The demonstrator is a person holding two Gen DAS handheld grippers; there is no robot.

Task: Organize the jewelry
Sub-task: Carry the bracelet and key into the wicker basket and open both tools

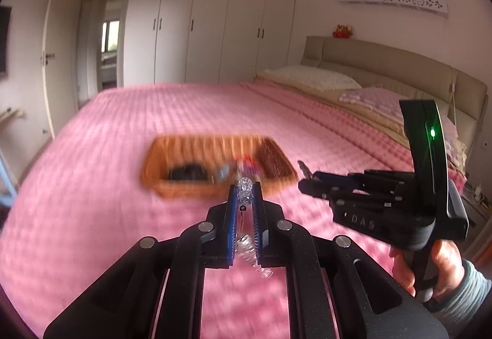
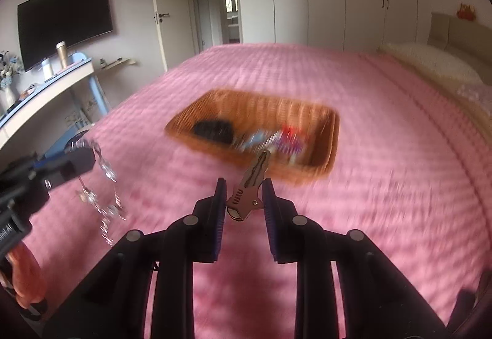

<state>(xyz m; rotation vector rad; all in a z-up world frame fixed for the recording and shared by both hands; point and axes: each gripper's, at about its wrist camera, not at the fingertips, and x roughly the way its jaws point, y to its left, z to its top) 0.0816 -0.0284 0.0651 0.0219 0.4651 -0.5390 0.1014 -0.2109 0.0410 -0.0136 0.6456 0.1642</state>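
A wicker basket sits on the pink bedspread, also in the right wrist view, holding a black item and several blurred colourful pieces. My left gripper is shut on a clear crystal bead strand, held above the bed short of the basket; the strand dangles in the right wrist view. My right gripper is shut on a rose-gold hair clip, its tip toward the basket's near wall. The right gripper also shows in the left wrist view.
The pink bedspread spreads all around. Pillows and a beige headboard lie at the right. White wardrobes stand behind. A desk with a bottle and a TV stand at the left.
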